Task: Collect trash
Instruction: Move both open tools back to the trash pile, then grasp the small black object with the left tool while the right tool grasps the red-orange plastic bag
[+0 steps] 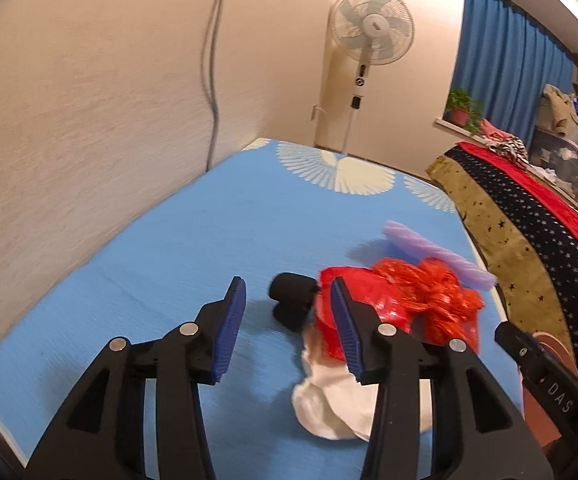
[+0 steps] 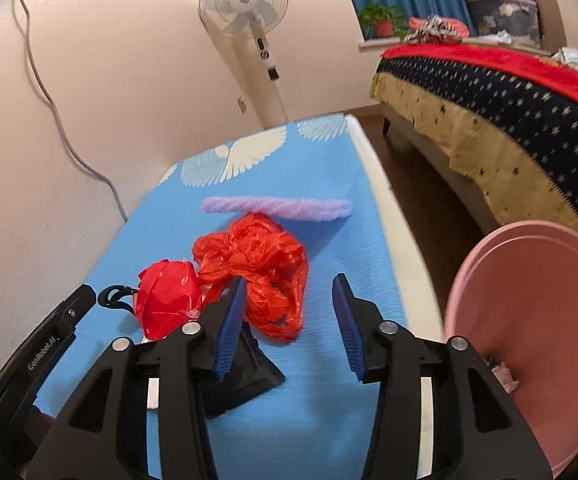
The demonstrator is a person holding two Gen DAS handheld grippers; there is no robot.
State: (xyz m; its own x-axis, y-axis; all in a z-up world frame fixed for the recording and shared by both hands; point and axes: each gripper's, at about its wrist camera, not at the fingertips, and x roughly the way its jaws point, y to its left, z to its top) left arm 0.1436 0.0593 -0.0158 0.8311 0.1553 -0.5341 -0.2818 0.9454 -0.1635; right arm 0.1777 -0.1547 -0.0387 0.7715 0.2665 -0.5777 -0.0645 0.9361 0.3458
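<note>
Left wrist view
- Left gripper [image 1: 289,320]: fingers [image 1: 231,328] stand wide apart and hold nothing; they hover over the blue table [image 1: 169,240].
- Red wrapper ball [image 1: 363,300]: lies just past and partly behind the right-hand finger, so slightly right of the gap between the fingers.
- Red plastic bag [image 1: 445,300]: crumpled, touching the ball on its right, toward the table's right edge.
- White paper [image 1: 329,404]: lies under the right-hand finger, on the near side of the ball.
- Black clip [image 1: 293,296]: sits almost straight ahead of the gap, touching the ball's left side.
- Purple foam strip [image 1: 437,254]: beyond the bag, long axis slanting along the right edge.

Right wrist view
- Right gripper [image 2: 289,320]: fingers [image 2: 347,324] wide apart, nothing between them.
- Red plastic bag [image 2: 261,268]: its right half lies in the gap, hard against the left-hand finger; this gripper looks the nearer one to it.
- Red wrapper ball [image 2: 169,300]: left of the left-hand finger, outside the gap, closer to the left gripper.
- Black wrapper [image 2: 245,376]: flat on the table under the left-hand finger.
- Purple foam strip [image 2: 277,206]: beyond the bag, long axis across the table, crosswise to the fingers.
- Pink bucket [image 2: 529,280]: off the table's right edge, beside the right gripper; the likely drop place.
- Judgement: a small shift left would centre the bag between the fingers.
</note>
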